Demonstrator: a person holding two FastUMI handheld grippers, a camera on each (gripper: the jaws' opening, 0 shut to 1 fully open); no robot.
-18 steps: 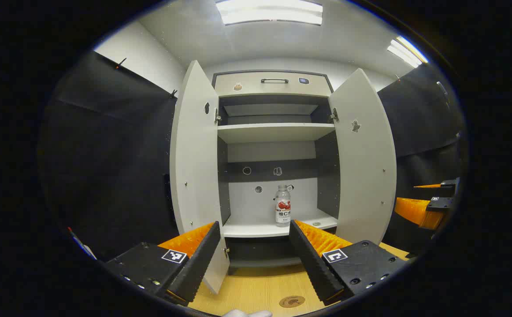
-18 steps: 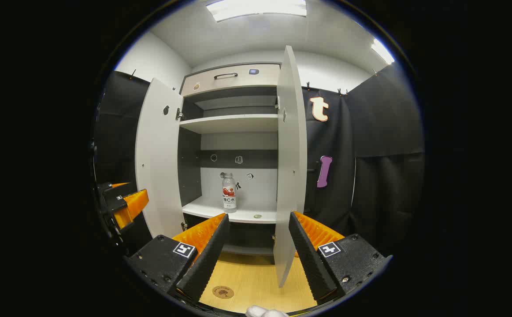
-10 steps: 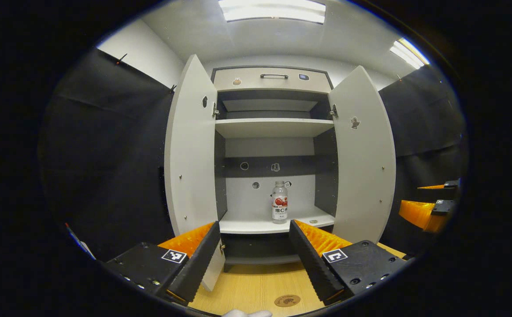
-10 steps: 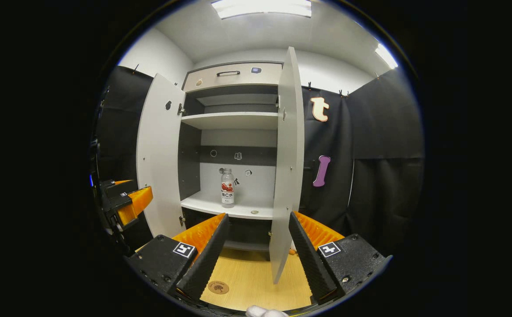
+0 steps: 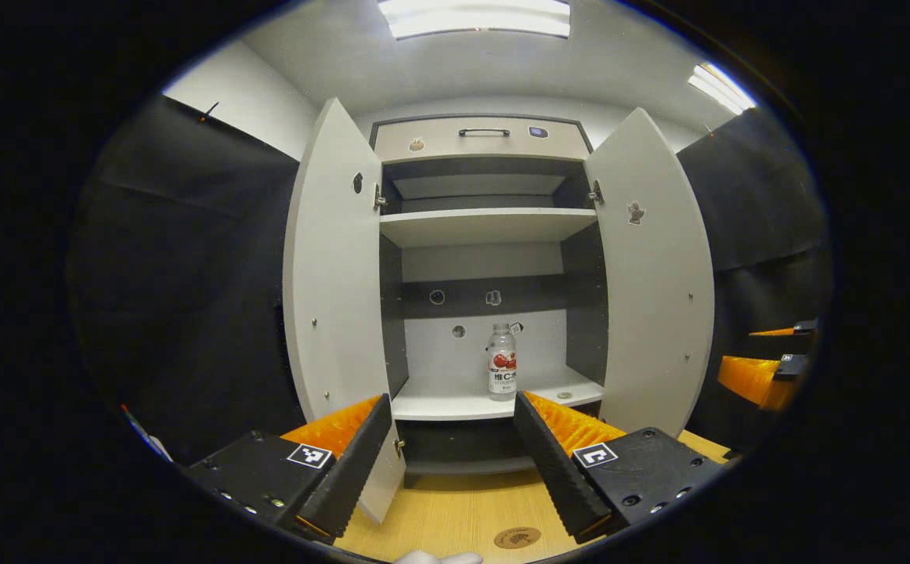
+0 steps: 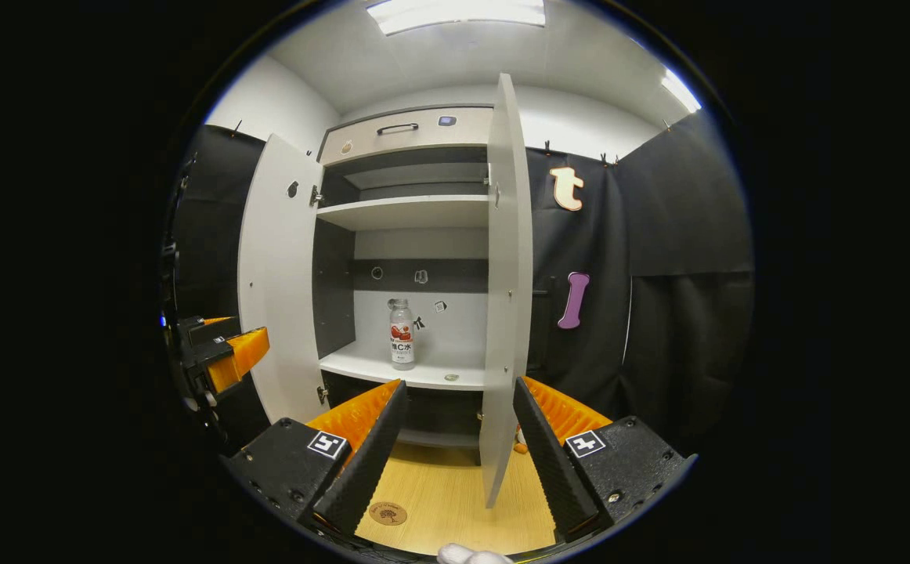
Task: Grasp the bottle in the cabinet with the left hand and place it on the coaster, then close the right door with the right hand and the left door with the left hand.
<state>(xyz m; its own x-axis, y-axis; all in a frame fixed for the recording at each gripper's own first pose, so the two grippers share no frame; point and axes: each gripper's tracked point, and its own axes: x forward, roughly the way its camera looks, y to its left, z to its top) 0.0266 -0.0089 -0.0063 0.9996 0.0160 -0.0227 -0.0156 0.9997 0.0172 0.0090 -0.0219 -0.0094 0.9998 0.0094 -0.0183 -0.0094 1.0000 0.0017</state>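
Inside the open cabinet [image 5: 478, 227] the bottle [image 5: 502, 363] is seen upright, while both left gripper [image 5: 451, 462] and right gripper [image 6: 455, 454] are held before it, fingers spread wide and empty.

Each gripper, the left gripper [image 5: 451, 446] and the right gripper [image 6: 455, 439], has long ribbed fingers on black blocks studded with screws, each block carrying a small square black-and-white marker. A white scrap sits at the bottom centre.

Wooden tabletop [image 5: 455, 513], ceiling light panel [image 5: 474, 16], perhaps a drawer handle [image 5: 484, 132]
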